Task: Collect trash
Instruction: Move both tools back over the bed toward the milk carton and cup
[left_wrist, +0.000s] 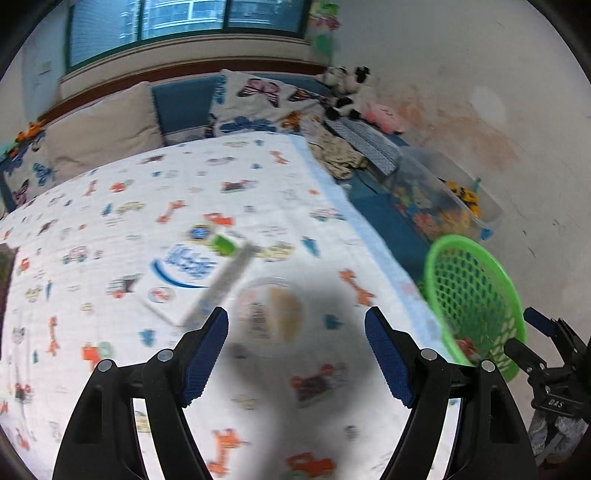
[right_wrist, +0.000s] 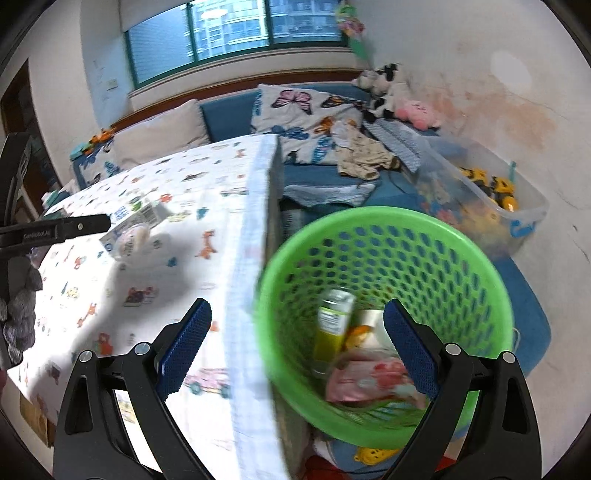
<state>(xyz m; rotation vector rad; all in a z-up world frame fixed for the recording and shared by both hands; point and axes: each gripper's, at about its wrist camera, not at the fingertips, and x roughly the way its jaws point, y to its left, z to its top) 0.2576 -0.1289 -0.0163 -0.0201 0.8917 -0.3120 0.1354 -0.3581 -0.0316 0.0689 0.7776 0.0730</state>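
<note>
A clear plastic cup (left_wrist: 267, 314) lies on the patterned table cloth (left_wrist: 110, 221), just beyond my open, empty left gripper (left_wrist: 295, 328). A flat white and blue carton (left_wrist: 199, 266) lies next to it on the left. Both also show in the right wrist view, the cup (right_wrist: 131, 238) and the carton (right_wrist: 144, 214), far left. A green mesh basket (right_wrist: 384, 258) stands beside the table's right edge. It holds a yellow bottle (right_wrist: 332, 328) and pink wrappers (right_wrist: 369, 380). My right gripper (right_wrist: 295, 328) is open and empty above the basket's near rim.
Behind the table is a blue sofa (right_wrist: 229, 110) with butterfly cushions, clothes and plush toys. A clear bin of toys (right_wrist: 491, 206) sits by the wall on the right. The left gripper's body (right_wrist: 55, 229) crosses the right view's left edge.
</note>
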